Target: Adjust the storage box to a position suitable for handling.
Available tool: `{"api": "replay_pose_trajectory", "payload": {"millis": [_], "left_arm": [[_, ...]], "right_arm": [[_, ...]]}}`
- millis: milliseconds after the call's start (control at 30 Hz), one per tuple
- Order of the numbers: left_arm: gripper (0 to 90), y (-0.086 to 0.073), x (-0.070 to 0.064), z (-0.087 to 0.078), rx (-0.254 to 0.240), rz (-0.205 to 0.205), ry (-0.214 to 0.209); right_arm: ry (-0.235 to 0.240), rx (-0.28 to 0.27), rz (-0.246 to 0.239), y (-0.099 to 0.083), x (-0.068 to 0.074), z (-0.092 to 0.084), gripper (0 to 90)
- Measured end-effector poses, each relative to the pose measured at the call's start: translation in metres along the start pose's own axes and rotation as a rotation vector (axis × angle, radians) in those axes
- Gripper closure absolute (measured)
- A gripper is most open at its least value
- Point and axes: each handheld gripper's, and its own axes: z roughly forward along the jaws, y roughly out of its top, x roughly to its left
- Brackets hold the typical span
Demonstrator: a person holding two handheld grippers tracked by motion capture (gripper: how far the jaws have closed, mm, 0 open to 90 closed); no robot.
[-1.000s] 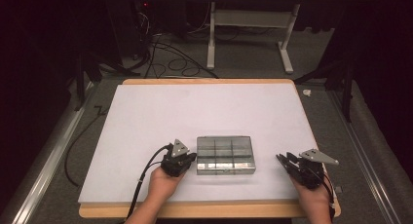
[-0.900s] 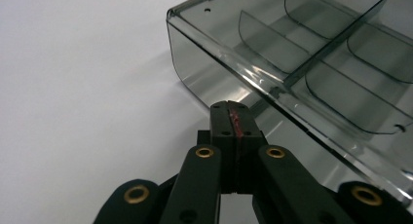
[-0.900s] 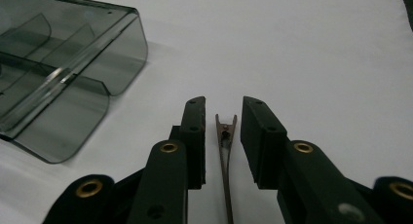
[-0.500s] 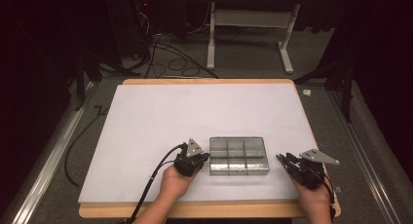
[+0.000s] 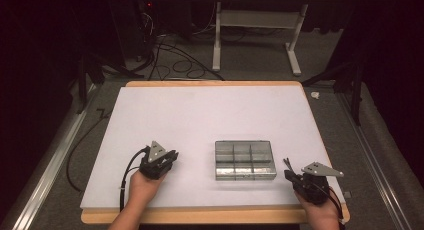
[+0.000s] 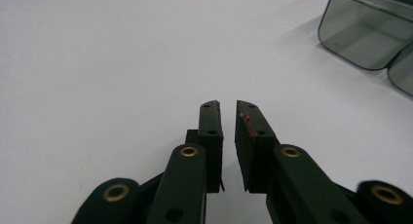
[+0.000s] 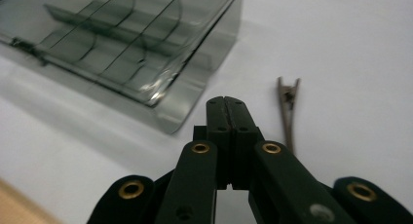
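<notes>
Clear plastic compartment box [image 5: 245, 160] lies ahead-left of the right gripper [image 7: 228, 103], whose jaws are closed, empty. Left gripper [image 6: 228, 107], just opening, barely parted, empty. Judged light, rigid, slippery; grip a side wall.

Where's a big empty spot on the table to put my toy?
The whole far half of the white table, beyond the clear compartment box, is bare. So is the patch between the left gripper and the box. It is tighter on the near right, where a small clip lies by the right gripper.

Black grippers [image 5: 159, 162], brass-ringed screws, grey triangular plates, trailing black cables.
</notes>
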Motion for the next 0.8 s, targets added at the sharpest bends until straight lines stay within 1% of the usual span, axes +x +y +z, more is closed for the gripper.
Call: {"api": "replay_pose_trajectory", "payload": {"millis": [33,67,100,133,167,200,233,267,300,333,367,433,467,500,533,633,733,767,800], "left_arm": [[77.9,0.0,0.0,0.0,0.0,0.0,0.0],[74.7,-0.002,0.002,-0.001,-0.017,-0.02,-0.01],[74.1,-0.002,0.002,-0.001,-0.017,-0.02,-0.01],[72.0,-0.002,0.003,-0.002,-0.021,-0.028,-0.015],[72.0,-0.003,0.004,-0.001,-0.013,-0.035,-0.024],[68.3,-0.002,0.004,-0.001,-0.009,-0.029,-0.023],[67.1,-0.002,0.004,-0.001,-0.009,-0.029,-0.023],[66.3,-0.002,0.0,0.0,-0.003,0.001,-0.007],[65.4,-0.002,0.0,0.0,-0.003,0.001,-0.007],[65.0,-0.002,-0.003,0.002,0.012,0.028,0.005],[64.0,-0.001,-0.004,0.002,0.017,0.035,0.008],[63.8,-0.001,-0.004,0.002,0.018,0.035,0.01],[63.8,-0.001,-0.003,0.002,0.019,0.03,0.009],[63.4,-0.001,-0.002,0.003,0.018,0.008,0.004],[63.3,-0.001,-0.001,0.002,0.02,0.003,0.003],[63.2,-0.001,0.0,0.002,0.02,-0.002,0.0],[61.7,-0.001,0.0,0.003,0.02,-0.005,0.009],[61.7,-0.001,0.0,0.003,0.02,-0.005,0.009],[61.8,-0.001,0.0,0.003,0.024,-0.008,0.012]], "right_arm": [[0.0,0.0,0.0,0.0,0.0,0.0,90.0],[0.004,-0.005,-0.014,0.0,0.005,-0.002,90.0],[0.004,-0.005,-0.014,0.0,0.005,-0.002,90.0],[0.018,-0.004,-0.019,0.0,0.007,0.001,90.0],[0.018,-0.004,-0.019,0.0,0.007,0.001,90.0],[0.026,0.003,-0.025,-0.001,0.008,0.002,90.0],[0.026,0.003,-0.025,-0.001,0.008,0.002,90.0],[0.033,0.007,-0.038,-0.002,0.01,0.002,90.0],[0.034,0.01,-0.038,-0.003,0.011,0.002,90.0],[0.039,0.007,-0.043,-0.003,0.012,0.001,90.0],[0.041,0.003,-0.05,-0.003,0.013,0.0,90.0],[0.043,0.001,-0.054,-0.003,0.014,0.0,90.0],[0.049,-0.002,-0.056,-0.003,0.015,0.0,90.0],[0.054,-0.001,-0.057,-0.003,0.017,0.0,90.0],[0.056,-0.002,-0.063,-0.003,0.017,0.001,90.0],[0.061,0.003,-0.067,-0.003,0.018,0.001,90.0],[0.062,-0.005,-0.079,-0.002,0.019,0.001,90.0],[0.062,-0.005,-0.079,-0.002,0.019,0.001,90.0],[0.062,-0.007,-0.068,-0.002,0.019,0.002,90.0]]}}
